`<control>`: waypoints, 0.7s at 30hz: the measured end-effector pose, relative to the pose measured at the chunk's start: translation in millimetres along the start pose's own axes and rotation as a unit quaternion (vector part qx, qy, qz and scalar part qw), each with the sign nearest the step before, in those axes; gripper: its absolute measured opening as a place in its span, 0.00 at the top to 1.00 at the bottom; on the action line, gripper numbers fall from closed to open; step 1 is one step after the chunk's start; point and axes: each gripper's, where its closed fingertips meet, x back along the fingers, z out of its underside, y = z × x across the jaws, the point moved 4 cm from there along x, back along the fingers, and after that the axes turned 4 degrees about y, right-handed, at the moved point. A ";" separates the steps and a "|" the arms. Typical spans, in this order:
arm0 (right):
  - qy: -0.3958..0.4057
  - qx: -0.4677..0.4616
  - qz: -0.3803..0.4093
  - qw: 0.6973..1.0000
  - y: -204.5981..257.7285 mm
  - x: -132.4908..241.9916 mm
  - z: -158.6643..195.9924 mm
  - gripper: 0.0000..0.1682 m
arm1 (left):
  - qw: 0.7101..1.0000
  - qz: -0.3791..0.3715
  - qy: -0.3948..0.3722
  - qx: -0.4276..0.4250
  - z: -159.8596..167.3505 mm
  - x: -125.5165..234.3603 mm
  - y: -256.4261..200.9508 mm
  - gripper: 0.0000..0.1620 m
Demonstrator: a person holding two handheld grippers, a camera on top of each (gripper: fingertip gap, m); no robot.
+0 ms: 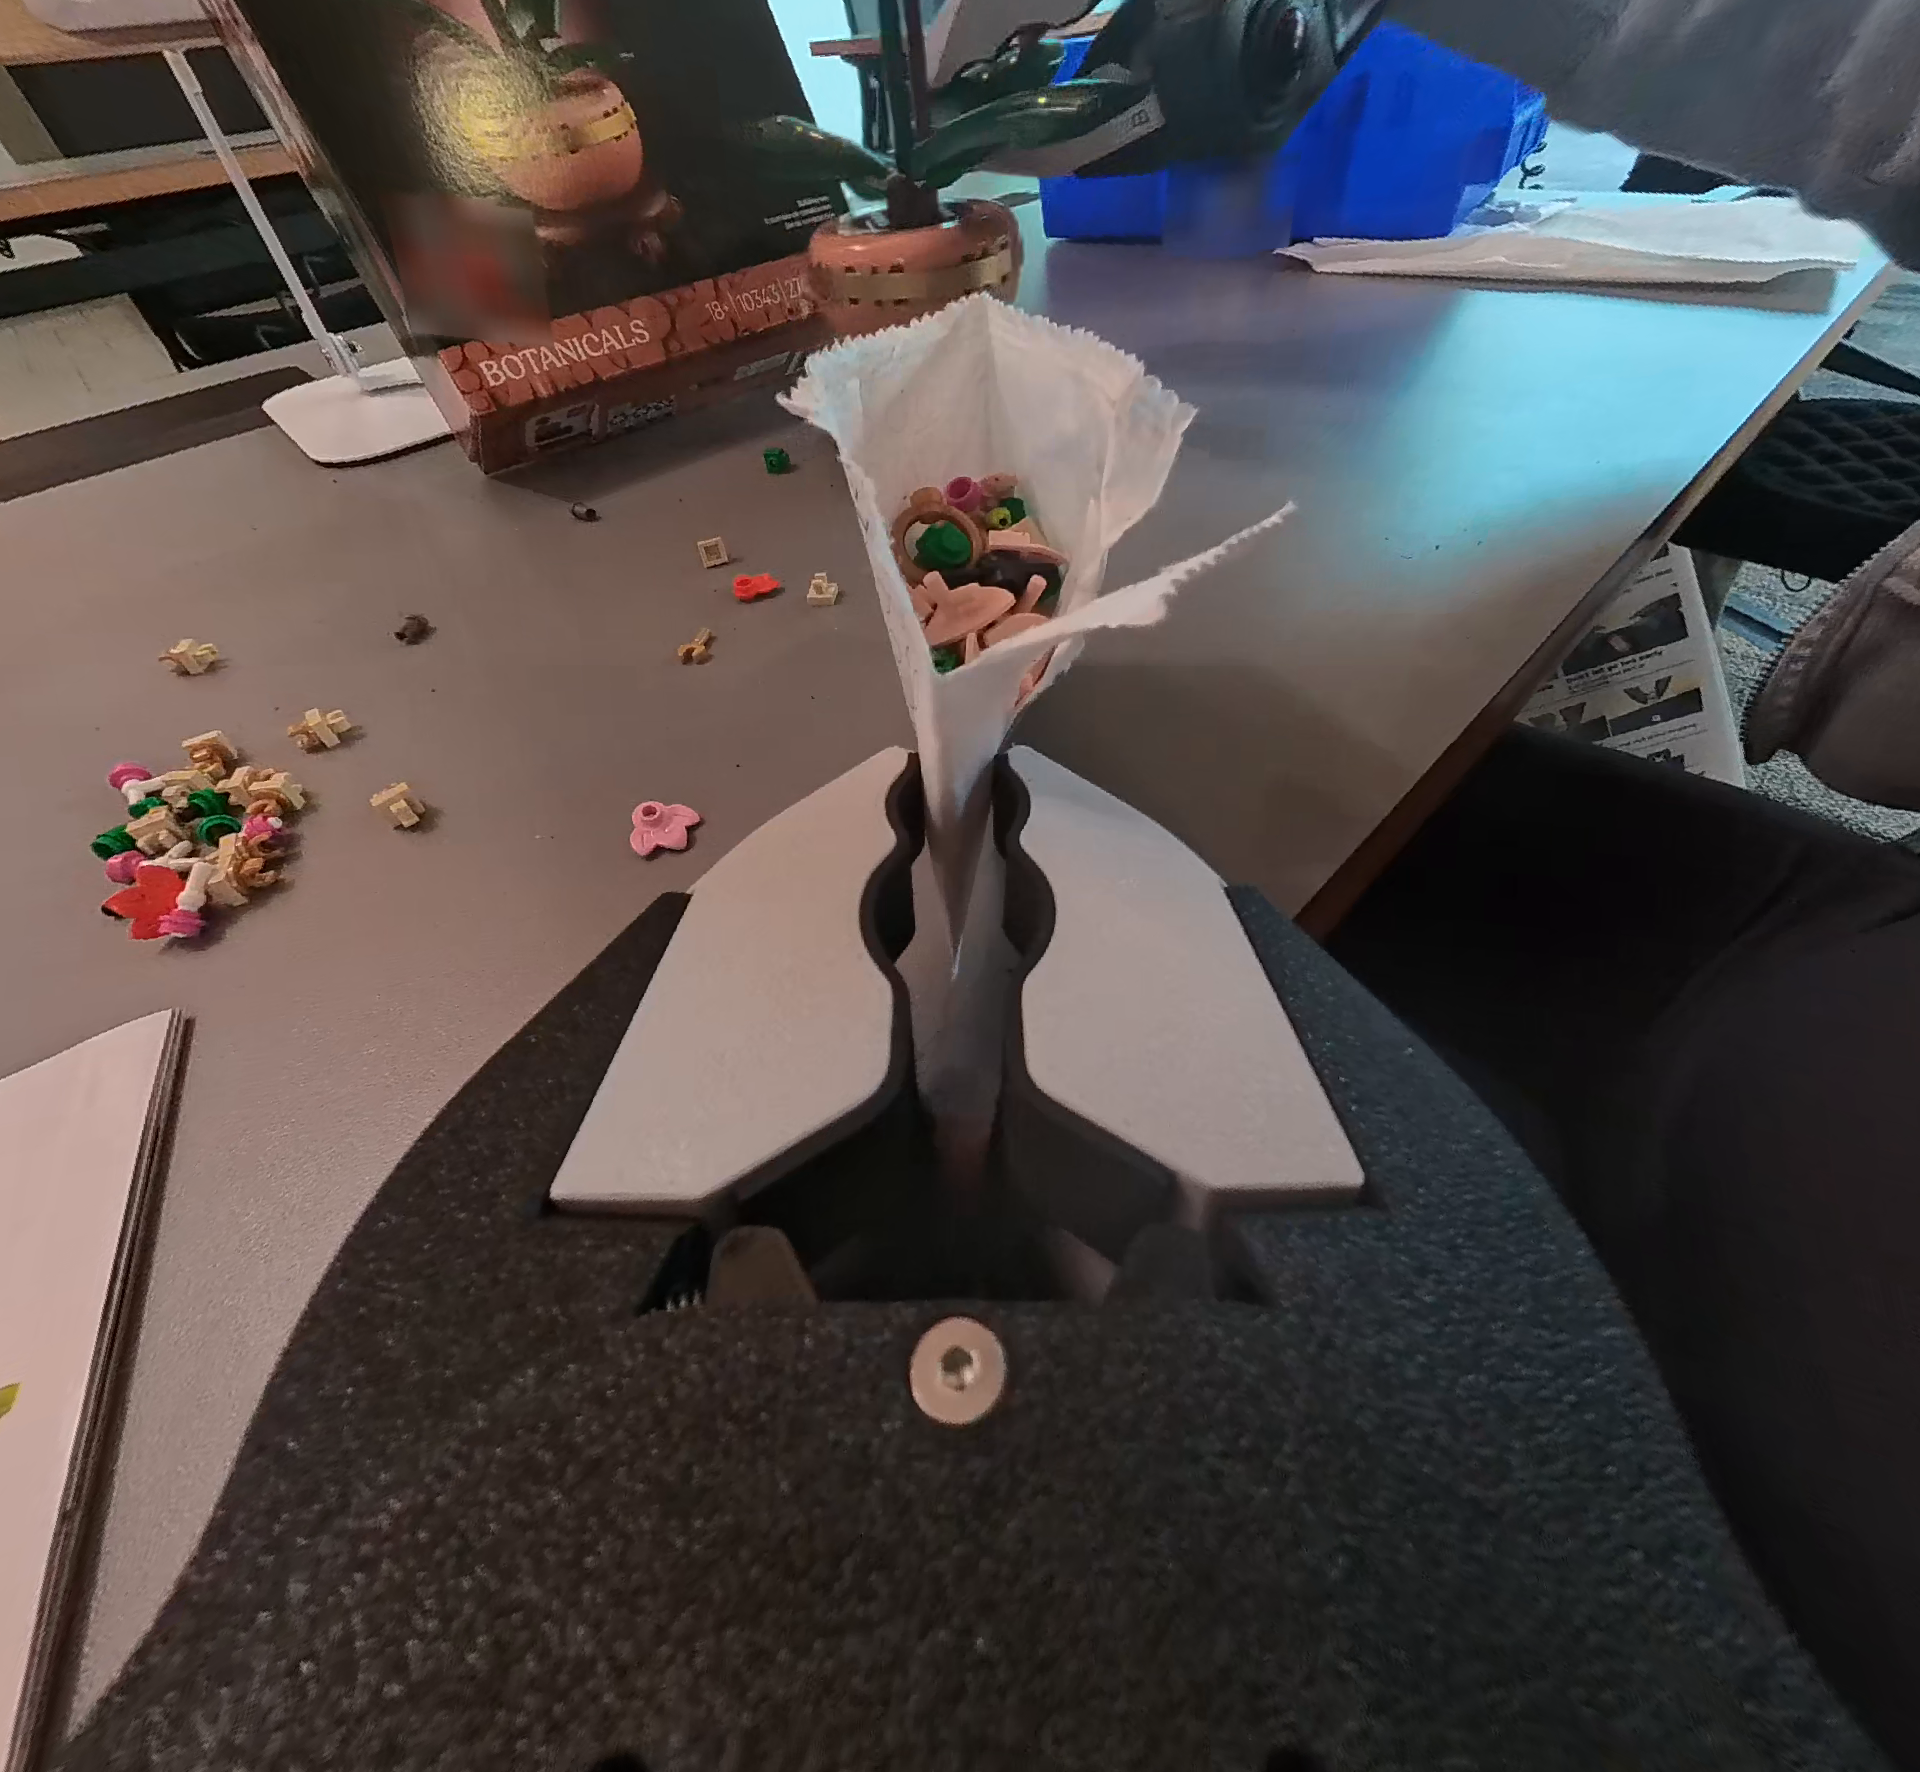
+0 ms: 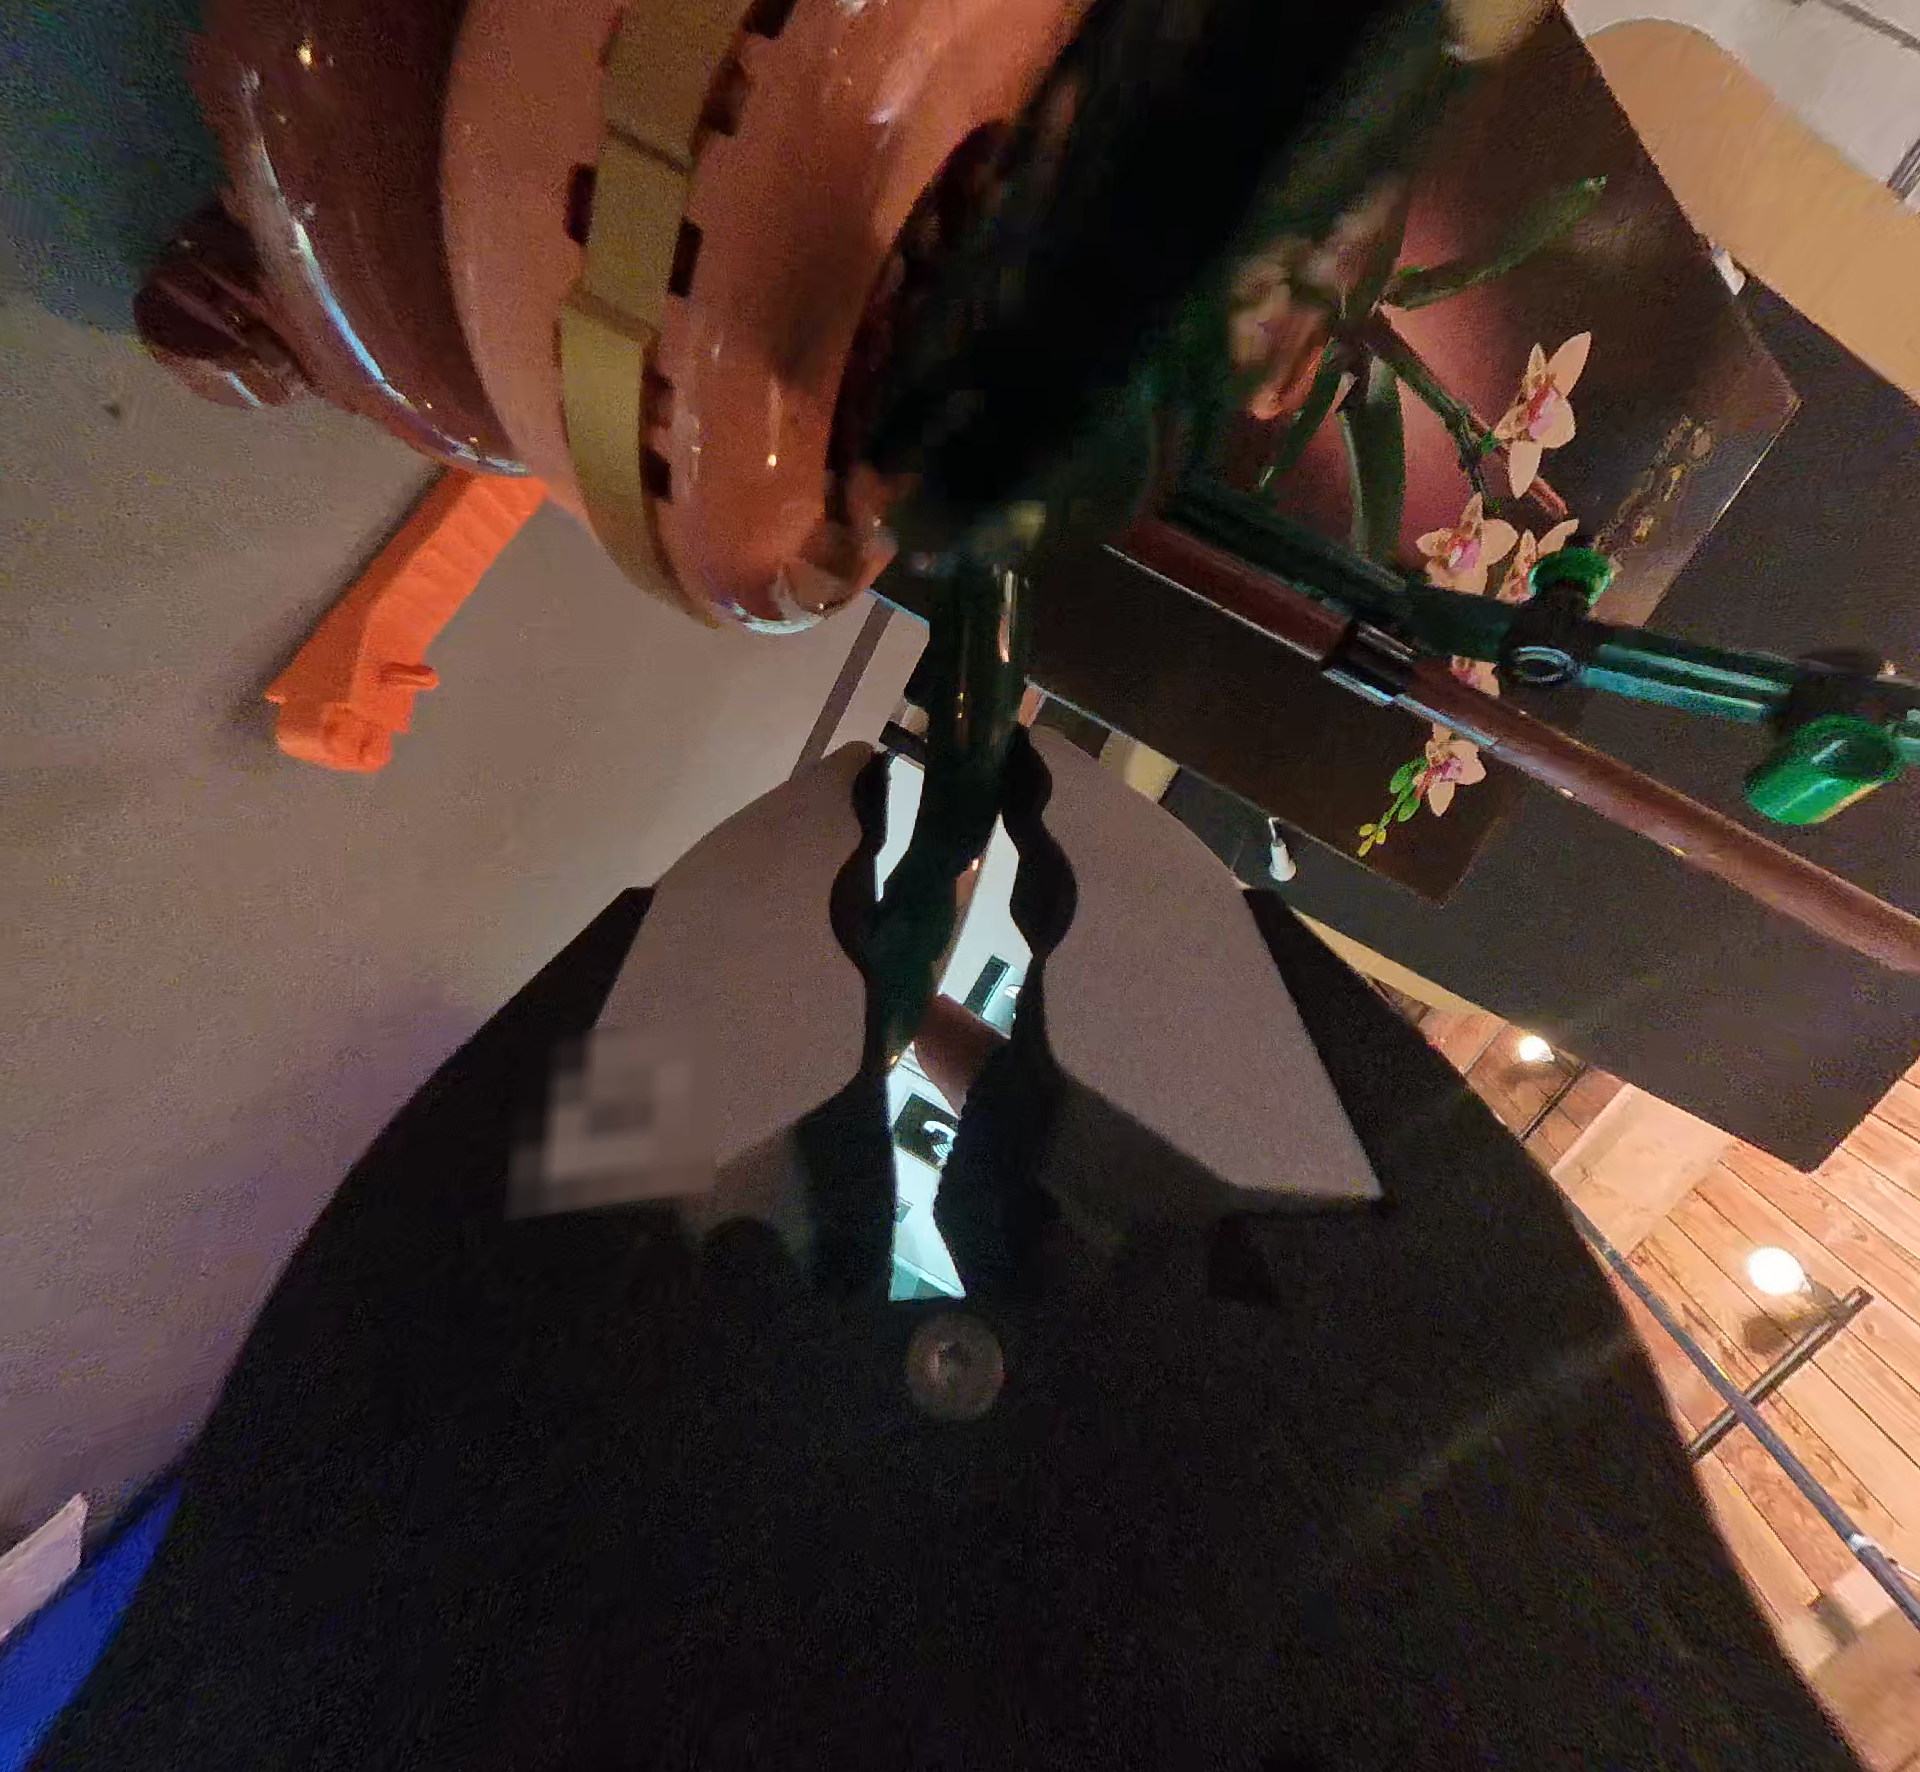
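In the left wrist view, your left gripper [image 1: 958, 787] pinches the narrow end of a white paper bag [image 1: 987, 496], its torn mouth open on small toy bricks [image 1: 977, 569]. More loose pieces [image 1: 192, 839] lie on the grey desk [image 1: 520, 683], left of the bag.

In the right wrist view, your right gripper [image 2: 951, 787] clamps a dark green leaf [image 2: 961, 756] of the brick-built plant, beside its terracotta pot [image 2: 665, 195]. An orange tool [image 2: 395, 621] lies nearby.
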 end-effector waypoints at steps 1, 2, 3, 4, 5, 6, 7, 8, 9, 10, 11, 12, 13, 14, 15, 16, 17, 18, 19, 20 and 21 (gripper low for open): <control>0.006 -0.001 -0.004 1.000 2.2 2.1 4.3 0.88 | 1.000 0.000 0.000 -0.001 0.0 0.2 0.1 0.93; 0.014 -0.003 -0.009 1.000 5.4 5.0 9.9 0.88 | 1.000 -0.001 0.001 -0.002 -0.2 0.0 -0.1 0.93; 0.021 -0.003 -0.010 1.000 7.9 7.3 14.9 0.88 | 1.000 -0.001 0.001 -0.002 -0.3 -0.7 -0.2 0.93; 0.028 -0.002 -0.012 1.000 11.7 10.2 21.3 0.88 | 1.000 -0.001 0.001 -0.002 -0.4 -0.9 -0.3 0.93; 0.036 -0.002 -0.012 0.999 14.7 12.2 27.0 0.88 | 1.000 -0.001 0.001 -0.002 -0.3 -0.4 -0.6 0.93; 0.044 -0.003 -0.014 0.999 19.1 15.4 34.4 0.88 | 1.000 -0.001 0.001 -0.002 -0.2 -0.2 -0.9 0.93; 0.053 -0.005 -0.017 0.998 22.8 17.6 41.1 0.88 | 1.000 -0.002 0.001 -0.002 -0.1 -0.4 -0.6 0.93; 0.063 -0.009 -0.020 0.998 27.7 20.9 49.2 0.88 | 1.000 -0.002 0.001 -0.003 0.0 -0.4 -0.4 0.93; 0.073 -0.011 -0.023 0.997 32.2 23.9 56.8 0.88 | 1.000 -0.002 0.002 -0.004 -0.1 -0.7 -0.3 0.93; 0.082 -0.014 -0.027 0.996 36.8 26.8 64.6 0.88 | 1.000 -0.002 0.002 -0.004 -0.2 -1.4 0.3 0.93; 0.091 -0.018 -0.031 0.995 41.1 29.8 72.1 0.88 | 1.000 -0.002 0.002 -0.004 -0.4 -1.9 0.9 0.93; 0.099 -0.020 -0.036 0.994 44.7 32.3 78.8 0.88 | 1.000 -0.002 0.002 -0.004 -0.5 -2.0 1.0 0.93; 0.106 -0.022 -0.039 0.993 49.4 35.7 86.6 0.88 | 1.000 -0.002 0.002 -0.003 -0.2 -1.4 0.4 0.93; 0.113 -0.024 -0.043 0.992 52.9 37.9 92.9 0.88 | 1.000 -0.002 0.002 -0.003 0.1 -0.8 -0.3 0.93; 0.120 -0.026 -0.047 0.991 57.4 40.7 100.4 0.88 | 1.000 -0.002 0.002 -0.003 0.2 -0.8 -0.5 0.93; 0.127 -0.028 -0.051 0.990 60.6 42.6 106.5 0.88 | 1.000 -0.002 0.002 -0.003 0.3 -1.0 -0.6 0.93; 0.133 -0.031 -0.054 0.989 64.4 44.8 113.7 0.88 | 1.000 -0.002 0.002 -0.003 0.2 -1.1 -0.3 0.93; 0.138 -0.036 -0.055 0.988 67.0 46.0 119.4 0.88 | 1.000 -0.002 0.002 -0.003 -0.1 -1.6 0.9 0.93; 0.142 -0.040 -0.056 0.987 69.5 47.0 124.0 0.88 | 1.000 -0.003 0.003 -0.003 -0.2 -1.7 1.5 0.93; 0.144 -0.049 -0.055 0.987 72.0 48.6 128.3 0.88 | 1.000 -0.003 0.003 -0.004 -0.4 -1.9 1.5 0.93; 0.139 -0.063 -0.054 0.987 73.2 50.1 130.3 0.84 | 1.000 -0.004 0.004 -0.005 -0.6 -2.4 1.0 0.93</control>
